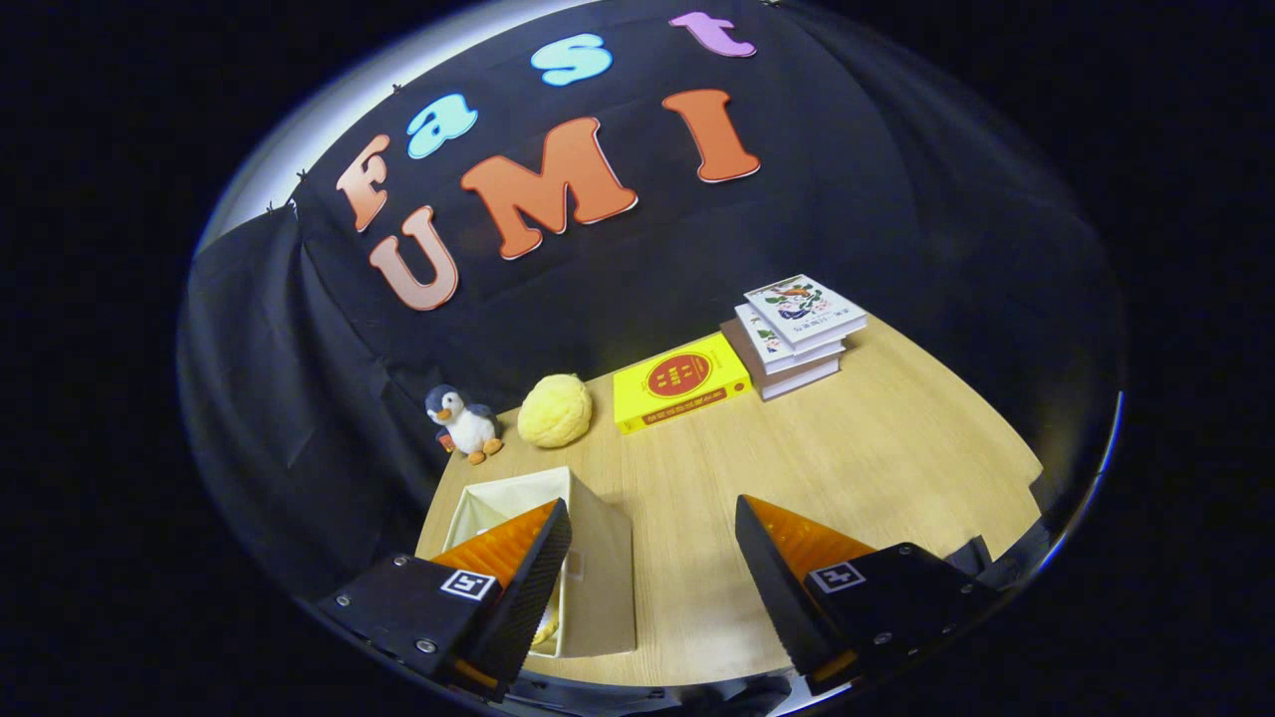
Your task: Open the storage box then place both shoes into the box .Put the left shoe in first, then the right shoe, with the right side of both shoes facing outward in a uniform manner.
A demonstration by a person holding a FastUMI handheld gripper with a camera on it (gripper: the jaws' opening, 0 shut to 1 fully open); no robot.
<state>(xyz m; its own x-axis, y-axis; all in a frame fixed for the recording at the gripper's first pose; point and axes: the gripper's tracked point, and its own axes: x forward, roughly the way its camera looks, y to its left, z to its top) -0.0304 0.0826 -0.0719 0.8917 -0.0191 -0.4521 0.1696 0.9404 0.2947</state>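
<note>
Gripper view, tongs: the tongs [652,583] are spread wide with nothing between the two fingers but bare wood; they hang above the near part of the tabletop.
Gripper view, left finger: it [518,573] overlaps the open top of the storage box, hiding part of the inside.
Gripper view, right finger: it [787,568] stands over bare wood, well apart from the box.
Gripper view, storage box: a cream fabric box [598,578] sits on the near left part of the tabletop, its top open; a bit of something pale yellow [546,627] shows inside by the left finger, too hidden to name.
Gripper view, tabletop: light wood grain [877,448], running from the fingers back to the wall.
Gripper view, far row: a small penguin plush [463,421] stands at the far left, a round yellow plush [555,409] just beside it, then a yellow book [680,381] lying flat, then a stack of books [797,334] at the far right.
Gripper view, room: black cloth [299,378] hangs in folds behind and to the left of the tabletop as the booth's wall; a pale strip of background [299,149] shows above the cloth.
</note>
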